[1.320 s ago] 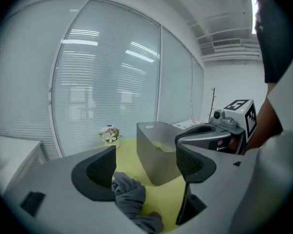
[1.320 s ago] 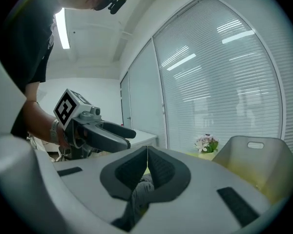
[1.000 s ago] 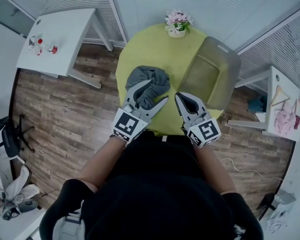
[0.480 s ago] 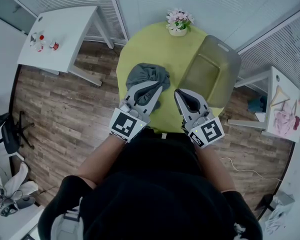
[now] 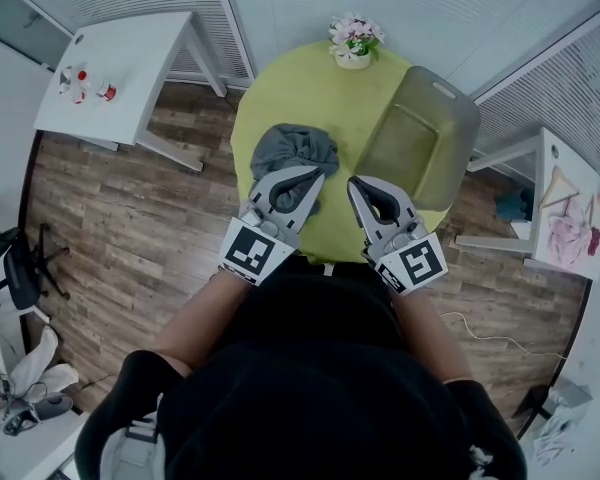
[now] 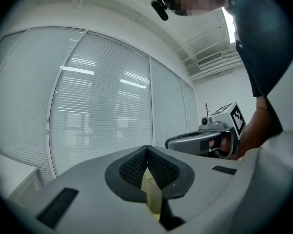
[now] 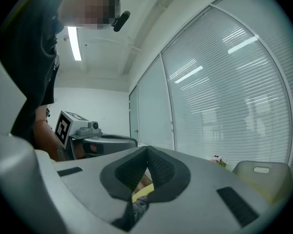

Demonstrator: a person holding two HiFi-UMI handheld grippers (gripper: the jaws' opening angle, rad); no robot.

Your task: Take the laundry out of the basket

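Left gripper point(image 5: 317, 176): jaws are pressed together at the tips with nothing in them. In its own view point(image 6: 147, 149) you just see a sliver of the yellow-green desk point(image 6: 151, 194) through the gap lower down. Right gripper point(image 5: 353, 184) is the same deal, jaws closed and empty. Through the gap in its view point(image 7: 147, 149) there's a bit of desk and a scrap of grey cloth underneath.

From the head view the two grippers sit side by side over the near edge of the round desk point(image 5: 310, 88), both pointing toward 12 o'clock. Each one shows up in the other's camera, marker cube and all.

The laundry point(image 5: 295, 146) is a crumpled grey bundle lying on the desk, out of the basket. It's at about 11 o'clock from the left jaws, and from above the tips overlap its near edge. Can't tell if they're actually touching it.

The basket point(image 5: 420, 138) is a translucent tub at about 1 o'clock from the right jaws, sitting on the 3 o'clock side of the desk, just beside the laundry but apart from it. A small pot of flowers point(image 5: 355, 43) sits at the 12 o'clock edge of the desk.

Further out, there's wood floor point(image 5: 110, 228) all round, and a white desk point(image 5: 130, 68) at 10 o'clock with a few small red and white things on it.
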